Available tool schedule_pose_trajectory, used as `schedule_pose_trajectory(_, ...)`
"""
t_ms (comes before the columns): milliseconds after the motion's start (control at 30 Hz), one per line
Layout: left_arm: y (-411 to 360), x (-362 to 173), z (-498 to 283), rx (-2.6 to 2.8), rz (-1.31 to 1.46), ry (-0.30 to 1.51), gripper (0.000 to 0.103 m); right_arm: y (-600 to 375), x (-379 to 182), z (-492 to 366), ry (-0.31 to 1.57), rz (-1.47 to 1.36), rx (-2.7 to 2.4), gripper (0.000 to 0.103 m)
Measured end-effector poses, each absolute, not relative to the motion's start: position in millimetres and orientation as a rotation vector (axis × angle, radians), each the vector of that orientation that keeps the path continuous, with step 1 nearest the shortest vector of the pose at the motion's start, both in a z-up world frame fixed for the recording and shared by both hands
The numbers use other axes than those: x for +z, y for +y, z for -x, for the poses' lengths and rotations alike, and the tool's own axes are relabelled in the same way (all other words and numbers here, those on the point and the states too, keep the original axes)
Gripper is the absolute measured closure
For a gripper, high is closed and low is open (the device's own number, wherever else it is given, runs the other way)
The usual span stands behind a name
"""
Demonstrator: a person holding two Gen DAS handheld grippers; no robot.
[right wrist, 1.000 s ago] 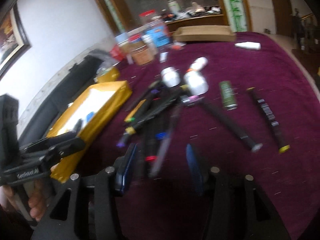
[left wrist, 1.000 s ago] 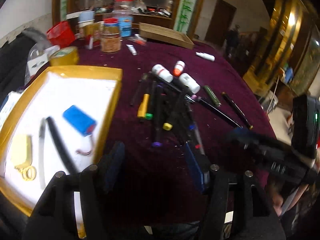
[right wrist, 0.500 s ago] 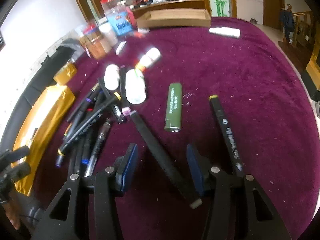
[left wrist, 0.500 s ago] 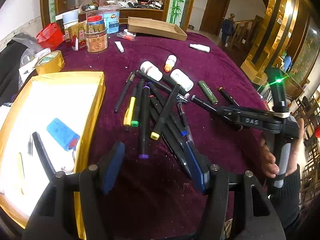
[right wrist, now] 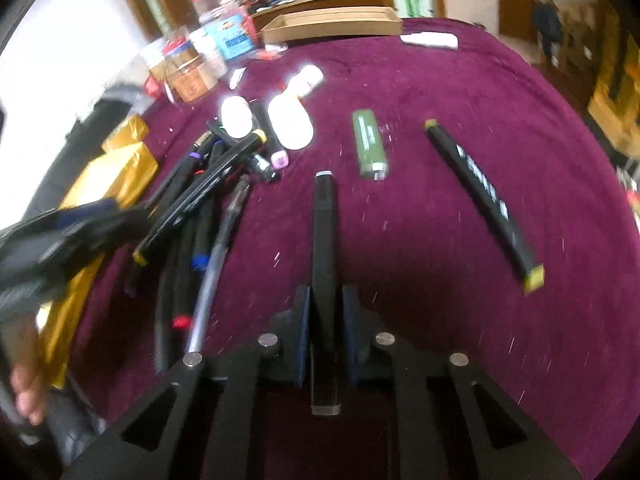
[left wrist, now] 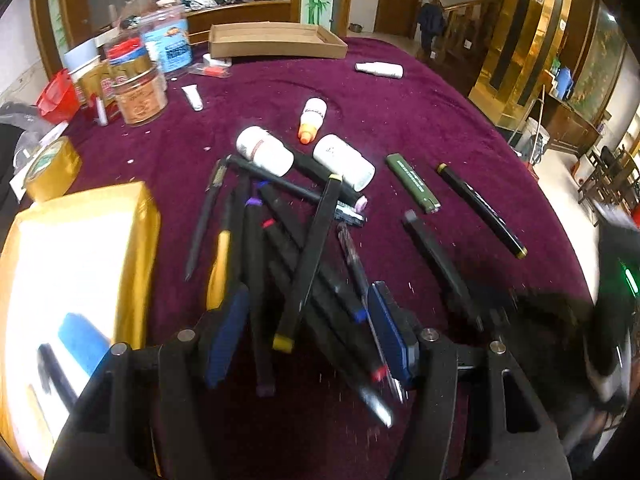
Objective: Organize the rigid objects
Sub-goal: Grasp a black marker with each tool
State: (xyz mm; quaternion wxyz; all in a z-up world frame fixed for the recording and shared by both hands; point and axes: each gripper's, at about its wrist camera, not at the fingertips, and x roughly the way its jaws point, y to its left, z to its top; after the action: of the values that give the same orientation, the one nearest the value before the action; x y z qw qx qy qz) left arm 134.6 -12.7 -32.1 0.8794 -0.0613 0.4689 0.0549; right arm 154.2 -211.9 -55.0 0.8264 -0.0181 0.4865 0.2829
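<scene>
One black marker [right wrist: 324, 240] sits between the right hand-held gripper's [right wrist: 326, 320] closing jaws, nose toward 12 o'clock; off-centre pinch could let it pivot out, while left hand-held gripper [left wrist: 308, 332] hangs spread.

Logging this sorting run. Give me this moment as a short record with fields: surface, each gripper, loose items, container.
surface: purple tablecloth
right gripper: jaws closing on a black marker, which lies between the pads
left gripper: open, over the pen pile, holding nothing
loose items: green lighter, black marker with yellow ends, two white bottles
container: gold-rimmed tray holding a blue object
</scene>
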Motion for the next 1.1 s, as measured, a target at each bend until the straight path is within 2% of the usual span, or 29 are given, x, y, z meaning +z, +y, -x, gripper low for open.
schedule_pose_trajectory(100, -12.7, -44.3, -155.0, 0.135, 0.106, 1.009, 0.044, -213.0, -56.1, -141.4, 1.023, 0.009, 0.595, 0.089)
schedule_pose_trajectory(233, -16.6, -50.6, -168.9, 0.134, 0.101, 1.018, 0.051, -214.0, -57.5, -137.2, 0.992, -0.007, 0.577, 0.089)
schedule_pose_trajectory(333, -19.9, -58.0, -177.5, 0.150, 0.076, 1.042, 0.066, -214.5, -59.0, -140.4, 0.989, -0.045, 0.581, 0.089)
schedule_pose_trajectory(367, -18.8, -61.5, -180.1, 0.160, 0.078, 1.060, 0.078, -213.7, -58.6, -139.9, 0.989, -0.043, 0.581, 0.089)
schedule_pose_trajectory(467, -18.8, -59.8, -179.0, 0.178, 0.068, 1.041, 0.091, -213.7, -58.5, -139.8, 0.991, -0.040, 0.590, 0.089)
schedule_pose_trajectory(1100, -21.0, -62.1, -150.0, 0.158, 0.130, 0.971, 0.091, -208.7, -59.1, -132.4, 0.970, 0.013, 0.578, 0.089)
